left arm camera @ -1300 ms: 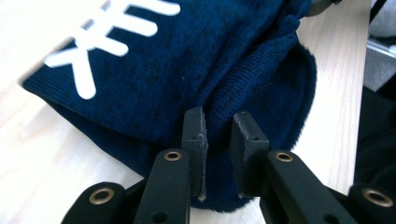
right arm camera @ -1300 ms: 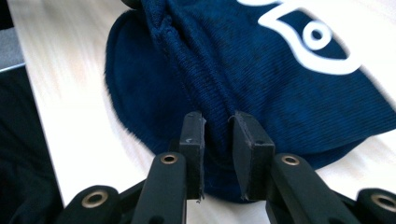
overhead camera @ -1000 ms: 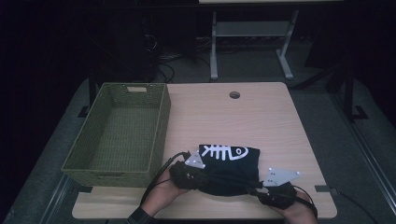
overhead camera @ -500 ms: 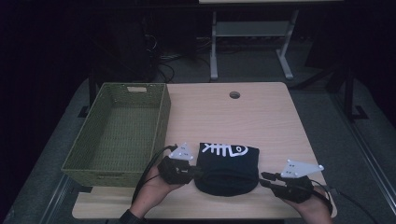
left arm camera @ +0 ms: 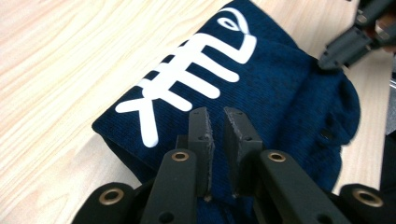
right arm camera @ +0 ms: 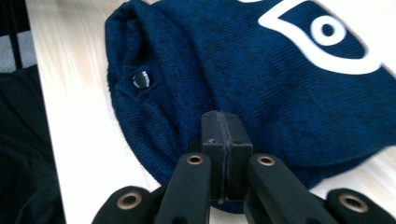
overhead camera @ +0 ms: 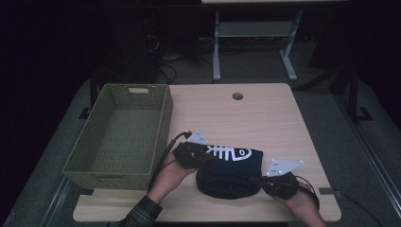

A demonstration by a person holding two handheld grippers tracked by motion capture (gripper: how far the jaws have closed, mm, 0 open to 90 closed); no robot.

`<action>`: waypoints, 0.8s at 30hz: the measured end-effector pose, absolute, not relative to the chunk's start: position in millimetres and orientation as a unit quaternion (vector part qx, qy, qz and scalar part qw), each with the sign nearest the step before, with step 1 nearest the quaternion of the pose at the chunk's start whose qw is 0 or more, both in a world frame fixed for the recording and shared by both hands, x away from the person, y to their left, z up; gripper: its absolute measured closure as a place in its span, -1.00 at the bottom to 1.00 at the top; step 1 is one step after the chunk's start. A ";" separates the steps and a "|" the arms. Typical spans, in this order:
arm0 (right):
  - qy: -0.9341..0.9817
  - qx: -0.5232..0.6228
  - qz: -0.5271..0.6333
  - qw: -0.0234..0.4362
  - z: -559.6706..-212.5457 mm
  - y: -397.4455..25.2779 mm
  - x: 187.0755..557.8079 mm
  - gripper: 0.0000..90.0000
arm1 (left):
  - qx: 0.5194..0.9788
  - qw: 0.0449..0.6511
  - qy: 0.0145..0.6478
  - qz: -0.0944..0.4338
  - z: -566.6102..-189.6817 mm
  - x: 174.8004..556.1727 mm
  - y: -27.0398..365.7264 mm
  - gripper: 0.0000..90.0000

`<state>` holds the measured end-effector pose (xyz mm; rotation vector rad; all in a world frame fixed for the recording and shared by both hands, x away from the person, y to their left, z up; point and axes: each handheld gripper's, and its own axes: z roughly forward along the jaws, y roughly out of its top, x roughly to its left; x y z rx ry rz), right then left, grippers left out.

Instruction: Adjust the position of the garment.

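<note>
Two grippers work one folded navy garment (overhead camera: 229, 172) near the front edge of the wooden table (overhead camera: 265, 118). My left gripper (left arm camera: 218, 122) holds its jaws slightly apart, a narrow slit between the pads, poised over the garment's left end just beside the white fish-skeleton print (left arm camera: 191, 79); whether the pads touch the knit, I cannot tell. My right gripper (right arm camera: 226, 126) has its jaws pressed flat together, no gap, resting at the garment's rounded right edge, with nothing visibly caught between them. A small dark button (right arm camera: 140, 79) sits near that edge of the cloth. From above, my left hand (overhead camera: 171, 172) and my right hand (overhead camera: 295, 201) flank the garment. To the left of it stands a green woven basket (overhead camera: 163, 127), with the garment lying outside it on the tabletop.
</note>
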<state>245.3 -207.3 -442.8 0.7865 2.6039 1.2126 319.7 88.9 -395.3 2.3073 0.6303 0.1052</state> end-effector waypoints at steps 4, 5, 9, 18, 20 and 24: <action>0.876 0.252 0.405 0.069 -449.1 -198.5 243.1 0.99 | 0.897 0.364 0.246 0.043 -398.3 319.5 86.5 0.73; 0.877 0.249 0.405 0.066 -451.0 -195.8 242.6 0.99 | 0.897 0.365 0.246 0.041 -398.6 319.2 85.5 0.71; 0.882 0.243 0.399 0.058 -456.1 -186.8 241.7 1.00 | 0.900 0.363 0.238 0.036 -403.3 318.3 76.3 0.63; 0.884 0.246 0.395 0.048 -461.8 -177.5 241.4 1.00 | 0.921 0.312 0.229 0.045 -437.9 333.6 52.7 0.65; 0.885 0.241 0.395 0.047 -462.7 -172.8 240.5 1.00 | 0.921 0.312 0.229 0.045 -440.2 336.9 51.1 0.67; 0.888 0.234 0.394 0.047 -463.4 -163.1 238.6 1.00 | 0.922 0.311 0.227 0.040 -443.7 345.5 48.8 0.70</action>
